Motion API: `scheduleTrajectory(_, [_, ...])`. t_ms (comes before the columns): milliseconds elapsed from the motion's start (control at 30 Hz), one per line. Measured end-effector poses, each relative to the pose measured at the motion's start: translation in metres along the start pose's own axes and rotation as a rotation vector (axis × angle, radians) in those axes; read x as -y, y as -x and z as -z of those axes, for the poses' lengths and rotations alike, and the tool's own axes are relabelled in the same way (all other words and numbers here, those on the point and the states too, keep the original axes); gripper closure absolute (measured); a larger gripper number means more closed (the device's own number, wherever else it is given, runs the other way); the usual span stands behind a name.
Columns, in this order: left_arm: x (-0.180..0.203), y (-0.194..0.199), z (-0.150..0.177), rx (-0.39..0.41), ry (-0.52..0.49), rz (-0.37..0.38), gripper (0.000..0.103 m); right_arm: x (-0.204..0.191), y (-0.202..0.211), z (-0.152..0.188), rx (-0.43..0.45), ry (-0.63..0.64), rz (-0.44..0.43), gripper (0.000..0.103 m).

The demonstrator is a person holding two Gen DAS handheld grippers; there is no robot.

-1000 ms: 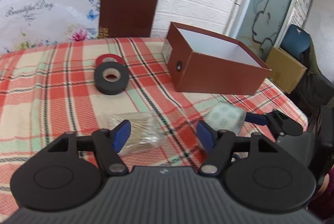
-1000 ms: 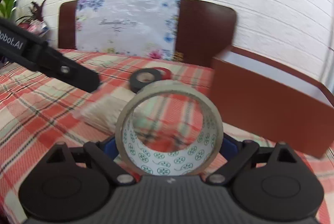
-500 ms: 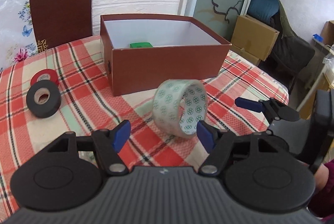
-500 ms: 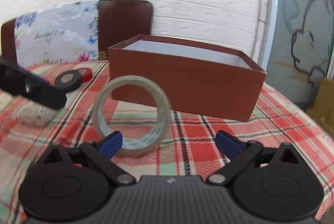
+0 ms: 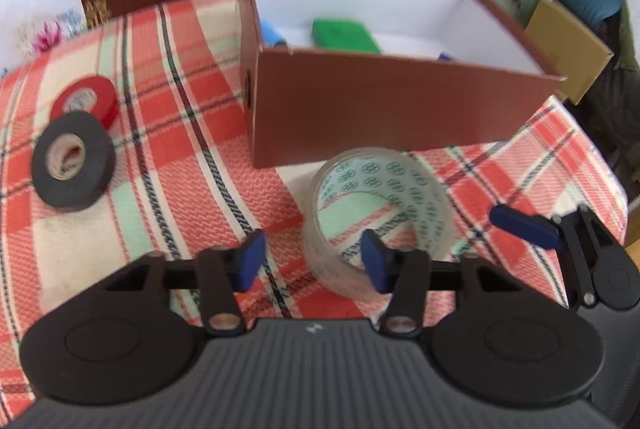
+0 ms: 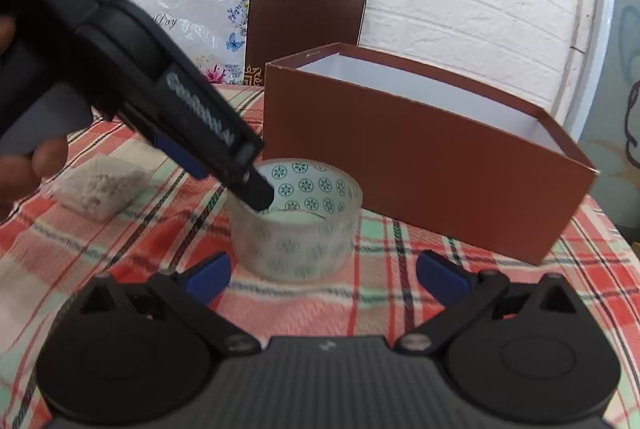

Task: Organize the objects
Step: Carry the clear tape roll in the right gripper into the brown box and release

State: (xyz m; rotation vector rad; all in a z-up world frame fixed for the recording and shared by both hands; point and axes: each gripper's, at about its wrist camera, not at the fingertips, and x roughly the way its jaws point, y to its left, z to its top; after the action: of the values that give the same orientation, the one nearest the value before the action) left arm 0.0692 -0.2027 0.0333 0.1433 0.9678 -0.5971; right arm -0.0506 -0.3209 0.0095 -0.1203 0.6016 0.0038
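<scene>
Since the brown box (image 5: 400, 109) is the biggest thing on the bench (image 5: 168, 197) and already holds a green item (image 5: 346, 35) and a blue one (image 5: 272, 35), it looks like the place where loose things are being gathered. Just in front of its near wall the clear tape roll (image 6: 296, 221) lies flat on the checked cloth, close to the box, though whether it touches the wall I cannot tell. Off to the left, well apart from it, lie a black tape roll (image 5: 74, 159) and a red tape roll (image 5: 84, 103), touching or nearly so, and the right wrist view shows a small clear bag (image 6: 100, 185) of pale stuff on the cloth.

The left hand-held gripper (image 5: 312, 265) is spread to a middling width, with 1 finger inside the roll's hole and the other outside its wall, gripping nothing yet. The right hand-held gripper (image 6: 322, 273) is spread wide just short of the roll and holds nothing.

I judge the step in hand to be the left side taking the roll by its wall. To do it well, lower until both pads overlap the wall fully, close squarely so the slick ring does not pivot, then lift straight up before crossing the box rim. The right side should stay back to avoid a clash.
</scene>
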Motion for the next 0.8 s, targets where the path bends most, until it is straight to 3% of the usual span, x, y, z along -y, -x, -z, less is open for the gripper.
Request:
scheduleTrajectory(67, [0.002,-0.012,-0.003,-0.034,0.0,0.009,0.077,0.001,-0.015,-0.009,-0.02,-0.019,-0.047,0.004])
scheduleTrajectory(100, [0.004,-0.012,-0.003,-0.033,-0.005,-0.01,0.077,0.001,-0.023,-0.012,-0.03,-0.025,-0.092,0.007])
scheduleTrajectory(167, [0.009,-0.001,-0.001,-0.005,-0.035,-0.039,0.077,-0.005,-0.028,-0.014,-0.029,-0.031,-0.087,0.013])
scheduleTrajectory(233, [0.01,0.026,0.004,0.057,-0.053,-0.009,0.077,-0.011,-0.011,-0.012,0.046,-0.007,-0.067,0.013])
scheduleTrajectory(333, [0.018,0.068,-0.002,0.173,-0.075,0.048,0.077,-0.02,0.032,-0.007,0.253,0.056,0.022,0.013])
scheduleTrajectory(467, [0.05,0.082,-0.044,0.297,-0.169,0.04,0.073,-0.008,0.042,-0.028,0.398,0.079,0.167,0.012])
scheduleTrajectory(633, [0.08,0.044,-0.098,0.305,-0.182,0.102,0.073,0.05,0.01,-0.055,0.358,-0.053,0.256,0.012])
scheduleTrajectory(800, [0.101,0.02,-0.108,0.297,-0.186,0.089,0.067,0.086,-0.029,-0.066,0.265,-0.124,0.365,0.012])
